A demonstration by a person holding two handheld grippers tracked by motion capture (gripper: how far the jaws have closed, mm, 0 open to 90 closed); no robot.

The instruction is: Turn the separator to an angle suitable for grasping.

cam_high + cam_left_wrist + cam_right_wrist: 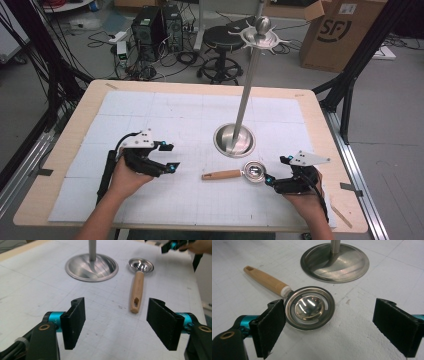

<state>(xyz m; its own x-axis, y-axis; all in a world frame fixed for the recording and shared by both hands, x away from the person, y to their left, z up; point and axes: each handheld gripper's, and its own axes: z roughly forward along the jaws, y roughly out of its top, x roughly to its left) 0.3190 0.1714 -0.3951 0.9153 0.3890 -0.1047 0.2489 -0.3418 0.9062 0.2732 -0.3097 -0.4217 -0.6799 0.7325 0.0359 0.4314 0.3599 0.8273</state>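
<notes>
Both forearms come in from the bottom edge of the high view. Left gripper (170,156) sits over the left half of the white gridded mat (150,120), jaws apart with nothing between them; no contact with anything on the table.

Right gripper (278,170) rests low at the right side of the mat, jaws spread wide, gripping nothing. In the right gripper view its left pad sits just beside the rim of the strainer's bowl (309,307); can't tell if it touches.

Strainer (235,173): small metal bowl with a wooden handle (221,175), lying flat on the mat. Bowl end points toward the right gripper, handle end toward the left one. From the left gripper view the handle tip (135,308) is ahead of the jaws, apart from them.

Steel stand base (234,140) lies just beyond the strainer, with its pole (246,95) rising to a pronged top (260,37). Strainer is near the base, not touching.
</notes>
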